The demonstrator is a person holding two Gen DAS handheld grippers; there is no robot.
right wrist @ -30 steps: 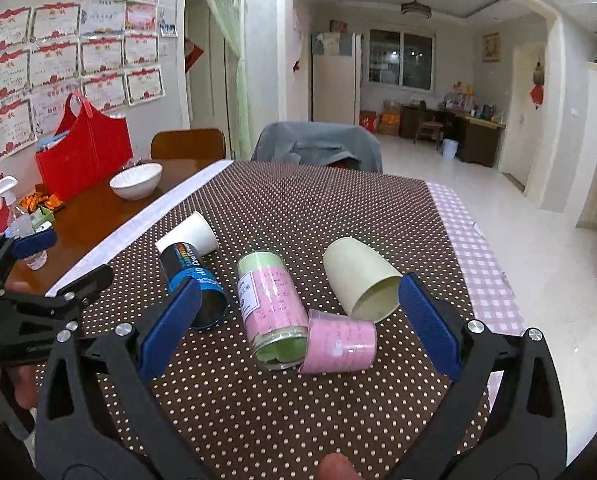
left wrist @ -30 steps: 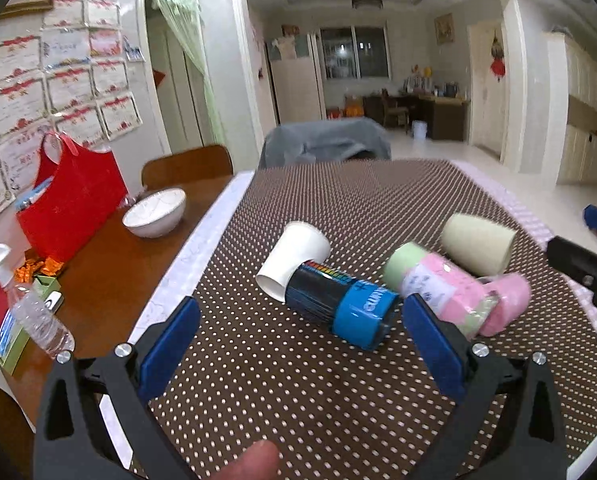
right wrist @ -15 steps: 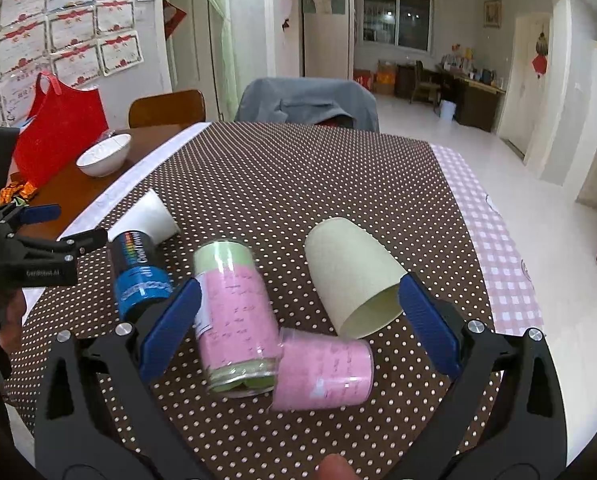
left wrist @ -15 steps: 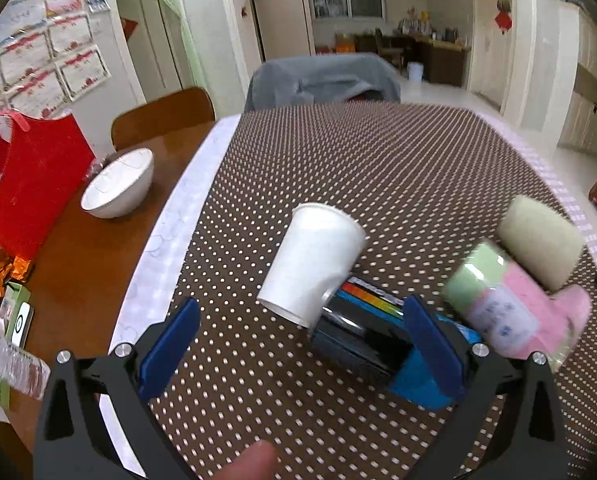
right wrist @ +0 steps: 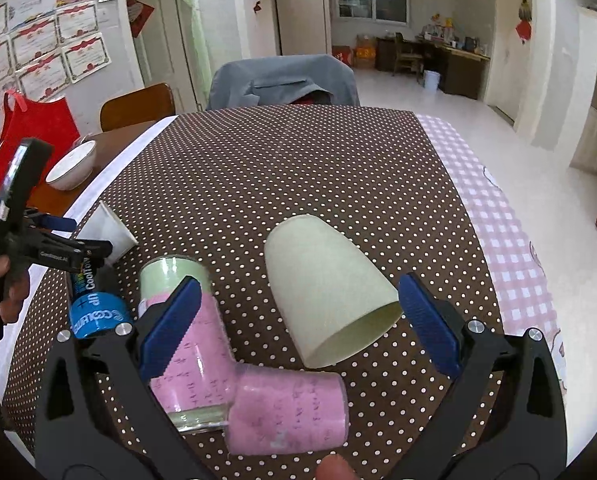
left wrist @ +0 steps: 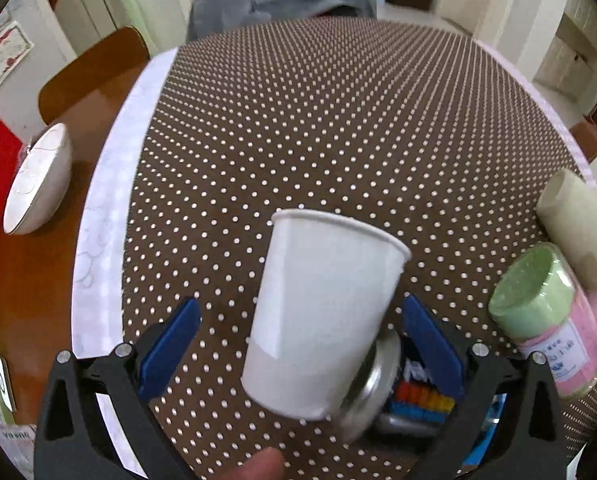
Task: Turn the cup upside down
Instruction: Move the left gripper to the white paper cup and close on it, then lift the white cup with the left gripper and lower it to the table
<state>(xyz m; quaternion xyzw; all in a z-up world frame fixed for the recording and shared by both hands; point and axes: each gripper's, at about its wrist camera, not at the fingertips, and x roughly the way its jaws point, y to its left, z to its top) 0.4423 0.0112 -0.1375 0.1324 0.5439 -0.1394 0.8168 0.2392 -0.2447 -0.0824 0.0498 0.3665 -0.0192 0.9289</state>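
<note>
A white paper cup [left wrist: 322, 312] lies on its side on the dotted brown tablecloth, its rim pointing away. My left gripper [left wrist: 298, 344] is open with the cup between its blue fingers, not touching it. The cup also shows in the right wrist view [right wrist: 108, 232]. A cream cup [right wrist: 330, 292] lies on its side, mouth toward me. My right gripper [right wrist: 298, 320] is open, with the cream cup between its fingers. A pink cup [right wrist: 286, 412] lies on its side below it.
A black and blue can [right wrist: 94, 304] and a green-lidded pink jar [right wrist: 182, 332] lie between the cups. A white bowl [left wrist: 38, 180] and a red bag [right wrist: 34, 132] sit on the bare wood at left. The table's right edge has a pink checked cloth [right wrist: 498, 220].
My left gripper has moved forward and down so the white cup now lies between its fingers. My right gripper has moved closer to the cream cup.
</note>
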